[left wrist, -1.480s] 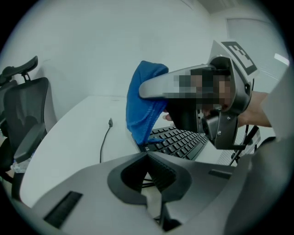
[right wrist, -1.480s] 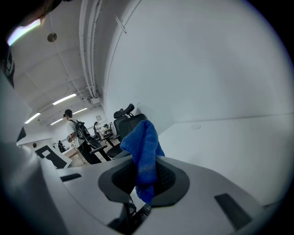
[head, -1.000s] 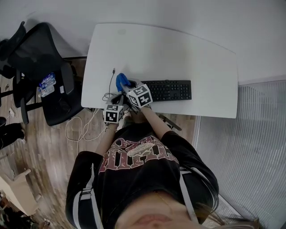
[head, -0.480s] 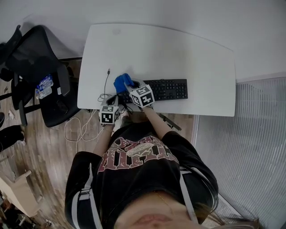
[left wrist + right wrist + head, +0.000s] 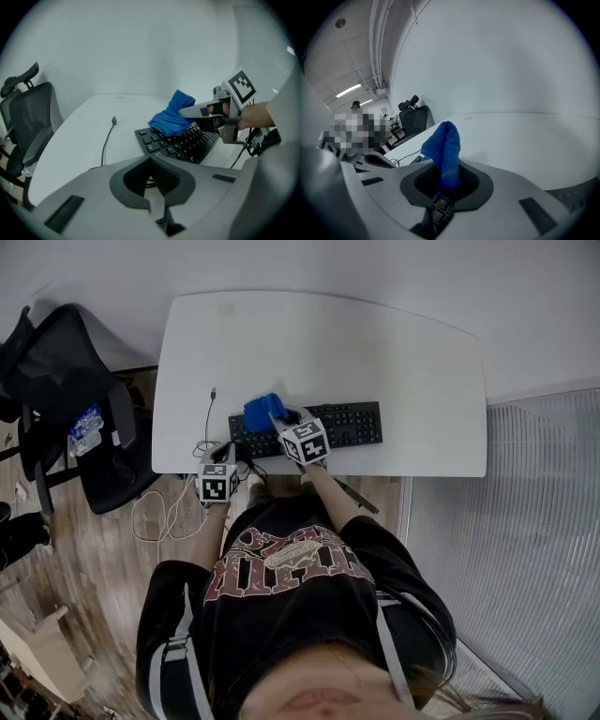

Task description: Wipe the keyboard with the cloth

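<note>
A black keyboard (image 5: 337,426) lies near the front edge of the white table (image 5: 375,352). A blue cloth (image 5: 262,412) rests on its left part, bunched up. My right gripper (image 5: 277,420) is shut on the cloth, which stands up between its jaws (image 5: 445,150) above the keys (image 5: 438,213). In the left gripper view the cloth (image 5: 171,117) drapes over the keyboard's (image 5: 183,143) far left keys, with the right gripper (image 5: 188,111) reaching in from the right. My left gripper (image 5: 223,454) sits at the table's front edge, left of the keyboard, shut with nothing in it.
A thin cable (image 5: 208,418) runs over the table left of the keyboard, its plug end (image 5: 114,120) lying loose. A black office chair (image 5: 66,381) stands left of the table. More cable (image 5: 159,507) loops on the wooden floor.
The right gripper and cloth have shifted slightly right, from the keyboard's left end onto its left keys. The left gripper has stayed by the table's front edge.
</note>
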`<state>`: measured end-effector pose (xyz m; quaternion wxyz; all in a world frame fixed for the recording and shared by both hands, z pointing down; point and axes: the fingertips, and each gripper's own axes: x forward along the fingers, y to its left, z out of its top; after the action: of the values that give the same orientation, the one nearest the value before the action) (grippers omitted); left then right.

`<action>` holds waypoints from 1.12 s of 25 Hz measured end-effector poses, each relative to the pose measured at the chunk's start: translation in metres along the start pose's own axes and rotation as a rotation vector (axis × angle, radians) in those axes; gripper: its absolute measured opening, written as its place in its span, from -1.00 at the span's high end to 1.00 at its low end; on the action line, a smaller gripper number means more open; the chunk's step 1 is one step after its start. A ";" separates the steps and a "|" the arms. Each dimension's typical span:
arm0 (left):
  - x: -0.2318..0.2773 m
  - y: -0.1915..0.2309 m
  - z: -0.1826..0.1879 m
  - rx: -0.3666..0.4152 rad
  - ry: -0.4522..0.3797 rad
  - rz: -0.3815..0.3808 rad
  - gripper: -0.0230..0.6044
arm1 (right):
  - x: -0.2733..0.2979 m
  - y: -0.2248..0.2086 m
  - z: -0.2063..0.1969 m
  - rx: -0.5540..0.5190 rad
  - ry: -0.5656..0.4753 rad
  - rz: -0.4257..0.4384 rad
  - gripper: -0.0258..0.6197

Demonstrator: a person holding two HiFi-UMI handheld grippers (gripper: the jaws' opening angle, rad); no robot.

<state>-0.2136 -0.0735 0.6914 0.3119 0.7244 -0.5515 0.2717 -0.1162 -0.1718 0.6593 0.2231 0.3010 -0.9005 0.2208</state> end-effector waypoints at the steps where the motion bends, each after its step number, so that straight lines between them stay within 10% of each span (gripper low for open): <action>1: 0.000 0.000 0.000 -0.001 0.000 0.003 0.81 | -0.003 -0.004 -0.002 -0.003 0.001 -0.007 0.74; 28: 0.003 -0.003 -0.002 0.045 0.025 0.055 0.81 | -0.075 -0.096 -0.031 -0.035 0.101 -0.181 0.75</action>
<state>-0.2100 -0.0735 0.6947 0.2948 0.7122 -0.5612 0.3015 0.0075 -0.1907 0.6695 0.2925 0.3658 -0.8609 0.1989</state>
